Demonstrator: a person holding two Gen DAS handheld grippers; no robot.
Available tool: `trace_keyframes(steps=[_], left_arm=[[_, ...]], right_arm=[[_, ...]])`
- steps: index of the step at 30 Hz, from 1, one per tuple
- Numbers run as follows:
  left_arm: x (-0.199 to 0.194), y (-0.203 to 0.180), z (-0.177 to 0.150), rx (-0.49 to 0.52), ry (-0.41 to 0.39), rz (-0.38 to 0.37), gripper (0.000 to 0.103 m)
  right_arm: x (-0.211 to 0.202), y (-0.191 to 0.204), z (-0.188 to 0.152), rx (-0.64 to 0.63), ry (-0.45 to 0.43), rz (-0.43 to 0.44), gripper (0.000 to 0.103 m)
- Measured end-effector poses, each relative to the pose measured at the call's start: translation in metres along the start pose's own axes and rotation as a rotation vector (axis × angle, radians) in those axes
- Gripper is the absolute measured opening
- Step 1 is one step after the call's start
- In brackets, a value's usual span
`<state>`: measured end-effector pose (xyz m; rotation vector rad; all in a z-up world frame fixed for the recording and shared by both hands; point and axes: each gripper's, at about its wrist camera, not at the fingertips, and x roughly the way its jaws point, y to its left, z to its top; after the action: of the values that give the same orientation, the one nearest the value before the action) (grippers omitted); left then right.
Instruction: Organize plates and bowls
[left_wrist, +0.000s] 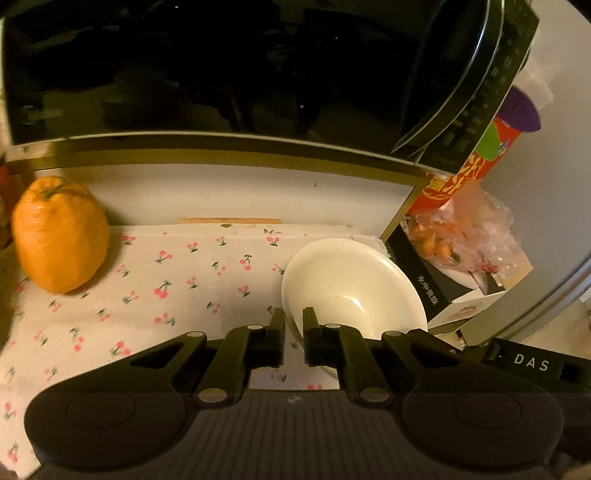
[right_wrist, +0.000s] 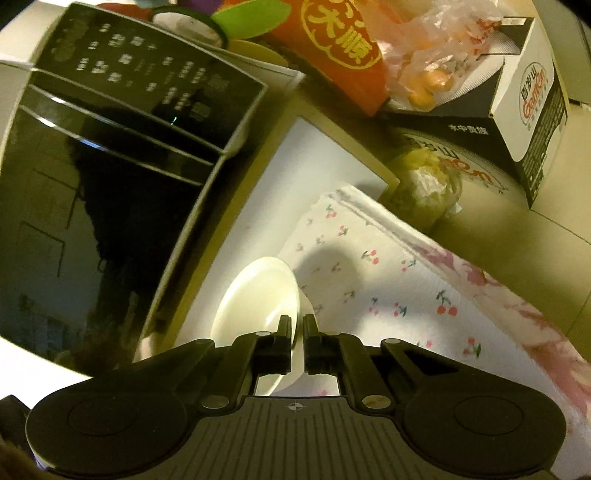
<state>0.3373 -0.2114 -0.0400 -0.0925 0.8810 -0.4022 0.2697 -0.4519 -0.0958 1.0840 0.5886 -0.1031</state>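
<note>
One white bowl (left_wrist: 351, 288) is in view; no second bowl or plate shows. One large orange citrus fruit (left_wrist: 61, 234) stands at the far left of the cherry-print cloth (left_wrist: 177, 295). One black glass-fronted appliance (left_wrist: 221, 66) stands behind the cloth. To the right are one black-and-white carton (right_wrist: 528, 110), one clear bag of small oranges (left_wrist: 454, 236) and one red-and-yellow printed package (left_wrist: 450, 181).

The bowl is plain, glossy and round, with a wide flared rim and a deep centre. It is tilted, its inside facing the left wrist camera. It sits over the right end of the cloth, next to the carton.

Left gripper (left_wrist: 294, 317): jaws clamped on the near-left rim of the bowl, one finger inside, one outside.

Right gripper (right_wrist: 297, 325): jaws clamped on the bowl rim (right_wrist: 291, 291), the rim edge running between the two fingers
</note>
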Motion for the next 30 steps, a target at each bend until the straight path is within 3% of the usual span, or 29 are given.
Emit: trace_keyframes(steps=[17,24,30], left_arm=[[-0.113,0.021,-0.034,-0.080,-0.039,-0.004,0.009],[-0.146,0.046,-0.071,-0.123,-0.038,0.019,0.009],[-0.179,0.069,-0.101,-0.138,-0.065,0.037,0.009]], right_arm=[[-0.090,0.068,-0.055,-0.136,0.079,-0.015,0.007],[-0.109,0.086,-0.097,-0.215,0.164,-0.046,0.007],[-0.123,0.101,-0.136,-0.308,0.216,-0.018,0.008]])
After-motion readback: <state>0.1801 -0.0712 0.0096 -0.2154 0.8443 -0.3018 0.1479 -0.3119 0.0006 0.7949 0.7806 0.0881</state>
